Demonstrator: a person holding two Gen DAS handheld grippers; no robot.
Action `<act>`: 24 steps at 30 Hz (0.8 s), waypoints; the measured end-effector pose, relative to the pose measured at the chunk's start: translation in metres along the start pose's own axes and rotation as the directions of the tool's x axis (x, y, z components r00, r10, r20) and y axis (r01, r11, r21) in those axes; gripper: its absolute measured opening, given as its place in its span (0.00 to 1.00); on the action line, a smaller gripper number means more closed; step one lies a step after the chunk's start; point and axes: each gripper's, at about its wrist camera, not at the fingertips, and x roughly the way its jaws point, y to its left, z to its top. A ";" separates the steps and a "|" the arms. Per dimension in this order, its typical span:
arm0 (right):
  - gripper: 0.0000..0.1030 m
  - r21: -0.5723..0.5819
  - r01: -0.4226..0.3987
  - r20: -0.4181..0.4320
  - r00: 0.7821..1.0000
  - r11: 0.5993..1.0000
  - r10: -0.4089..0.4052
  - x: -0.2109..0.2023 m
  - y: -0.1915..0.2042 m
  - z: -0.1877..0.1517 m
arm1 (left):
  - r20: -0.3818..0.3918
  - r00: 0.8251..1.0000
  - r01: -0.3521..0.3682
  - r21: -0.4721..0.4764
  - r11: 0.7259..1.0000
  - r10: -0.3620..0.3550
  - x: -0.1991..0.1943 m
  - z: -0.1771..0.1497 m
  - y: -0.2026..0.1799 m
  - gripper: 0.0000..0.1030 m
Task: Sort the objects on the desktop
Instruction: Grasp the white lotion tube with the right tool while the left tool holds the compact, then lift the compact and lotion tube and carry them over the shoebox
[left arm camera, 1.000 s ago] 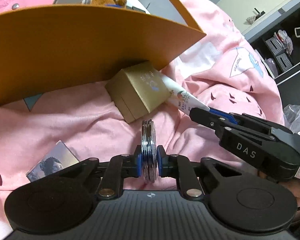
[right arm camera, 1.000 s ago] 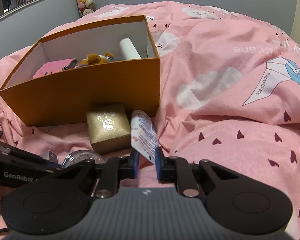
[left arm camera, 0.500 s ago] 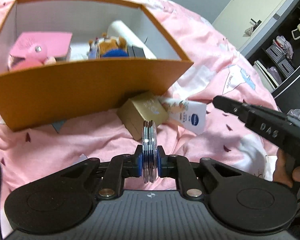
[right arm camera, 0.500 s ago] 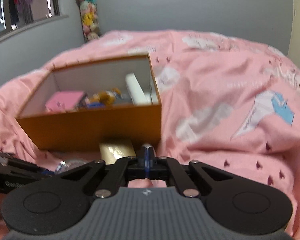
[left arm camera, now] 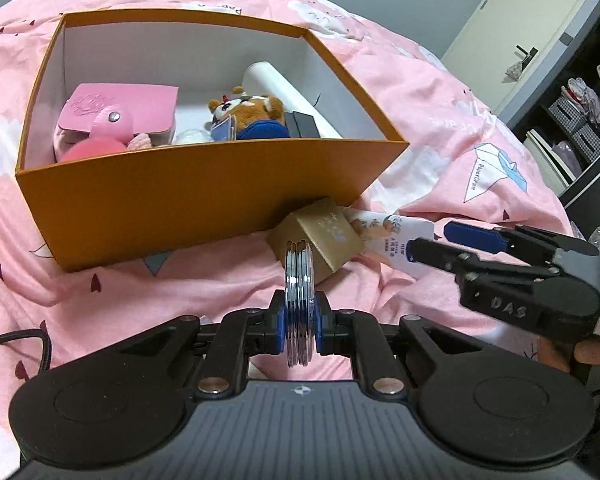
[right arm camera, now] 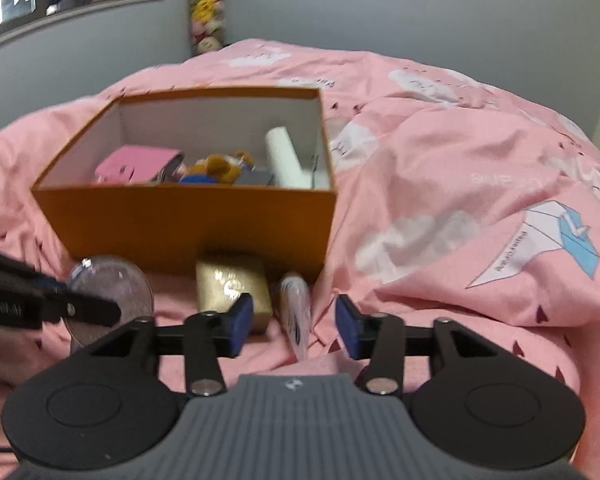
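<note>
While the left hand-held gripper [left arm camera: 299,327] is clamping a clear disc case [left arm camera: 299,280] on edge, the right hand-held gripper [left arm camera: 434,242] is opening with nothing between its pads.

Sitting on the pink bed [left arm camera: 440,112], the orange box [left arm camera: 204,184] is holding, from left to right, a pink wallet [left arm camera: 120,114], a plush bear [left arm camera: 252,114], a dark block [left arm camera: 306,125] and a white roll [left arm camera: 282,88]. Just in front of the box, a gold box [left arm camera: 328,232] is lying beside a white tube [left arm camera: 388,232], the two touching. The right gripper's pads are standing apart close to the tube's flat end, and a person's fingers [left arm camera: 588,354] are showing under its body.
</note>
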 end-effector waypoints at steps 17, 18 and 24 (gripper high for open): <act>0.02 0.035 0.001 0.003 1.000 0.999 -0.002 0.005 -0.007 0.006 | 0.048 0.999 -0.008 -0.008 1.000 0.009 -0.019 0.005 0.004 0.15; 0.02 0.034 0.004 0.021 1.000 0.999 -0.005 0.000 -0.007 0.010 | 0.051 0.999 -0.009 -0.011 1.000 0.009 -0.022 0.006 0.004 0.15; 0.02 0.043 -0.011 0.096 0.995 0.999 0.007 -0.027 -0.011 0.030 | 0.085 0.996 -0.010 -0.016 1.000 0.011 -0.042 0.014 0.004 0.15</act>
